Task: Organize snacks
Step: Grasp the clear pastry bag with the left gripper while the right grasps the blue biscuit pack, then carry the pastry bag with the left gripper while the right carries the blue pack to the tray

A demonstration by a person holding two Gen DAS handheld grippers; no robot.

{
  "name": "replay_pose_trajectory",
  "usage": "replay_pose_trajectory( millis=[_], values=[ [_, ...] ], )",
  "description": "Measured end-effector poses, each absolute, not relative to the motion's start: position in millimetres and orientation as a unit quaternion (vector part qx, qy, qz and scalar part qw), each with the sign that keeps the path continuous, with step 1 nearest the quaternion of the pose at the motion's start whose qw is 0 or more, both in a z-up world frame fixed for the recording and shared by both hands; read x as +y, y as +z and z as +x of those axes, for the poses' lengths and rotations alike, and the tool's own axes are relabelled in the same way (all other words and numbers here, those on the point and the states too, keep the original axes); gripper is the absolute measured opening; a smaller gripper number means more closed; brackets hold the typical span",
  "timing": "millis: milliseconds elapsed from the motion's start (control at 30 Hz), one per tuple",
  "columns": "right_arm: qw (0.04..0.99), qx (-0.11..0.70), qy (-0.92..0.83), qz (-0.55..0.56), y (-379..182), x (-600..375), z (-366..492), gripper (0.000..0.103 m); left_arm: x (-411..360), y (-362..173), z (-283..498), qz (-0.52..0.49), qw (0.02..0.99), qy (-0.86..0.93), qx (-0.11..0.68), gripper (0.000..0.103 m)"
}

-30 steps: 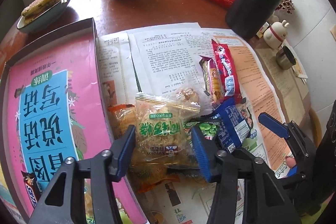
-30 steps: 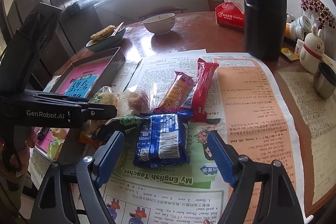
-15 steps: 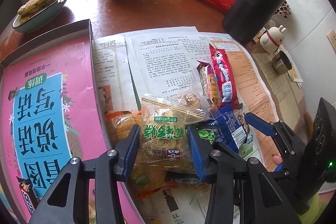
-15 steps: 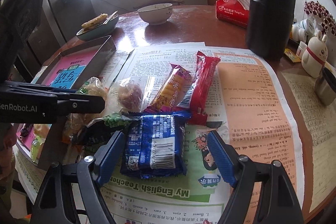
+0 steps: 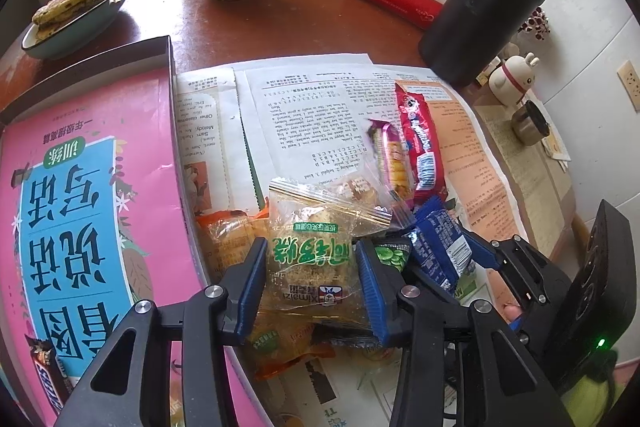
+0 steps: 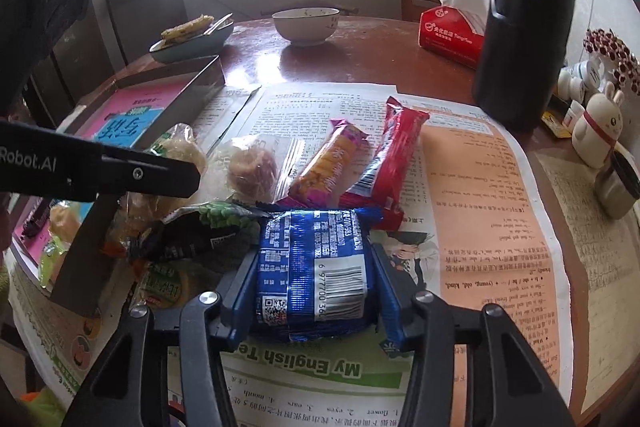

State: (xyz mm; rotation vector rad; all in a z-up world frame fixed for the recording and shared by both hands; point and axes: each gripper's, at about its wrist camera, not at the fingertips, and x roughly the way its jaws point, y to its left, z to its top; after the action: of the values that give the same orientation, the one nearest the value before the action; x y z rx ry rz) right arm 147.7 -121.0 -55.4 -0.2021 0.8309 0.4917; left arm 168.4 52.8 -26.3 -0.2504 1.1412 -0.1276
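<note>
- While snacks lie heaped on newspaper, left gripper [image 5: 310, 277] clamps the clear crumbly-cake packet [image 5: 312, 259], ready for sorting.
- Right gripper [image 6: 314, 291], jaws closing, pinches the blue foil biscuit pack [image 6: 316, 267].

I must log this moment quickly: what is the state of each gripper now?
Left gripper: closed on the clear snack bag.
Right gripper: jaws closing, pads already against the blue snack pack.

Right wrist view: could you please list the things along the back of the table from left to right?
Plate of flatbread with chopsticks → white bowl → red tissue box → black thermos → rabbit figurine.
</note>
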Motion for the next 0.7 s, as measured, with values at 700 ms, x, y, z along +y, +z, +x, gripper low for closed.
replay_pose_trajectory(
  millis=[700],
  values=[
    [0.903,0.35,0.247,-0.028,-10,-149,128,0.052,50,7,142,-0.116,0.855,-0.067,0.501,0.045]
  ],
)
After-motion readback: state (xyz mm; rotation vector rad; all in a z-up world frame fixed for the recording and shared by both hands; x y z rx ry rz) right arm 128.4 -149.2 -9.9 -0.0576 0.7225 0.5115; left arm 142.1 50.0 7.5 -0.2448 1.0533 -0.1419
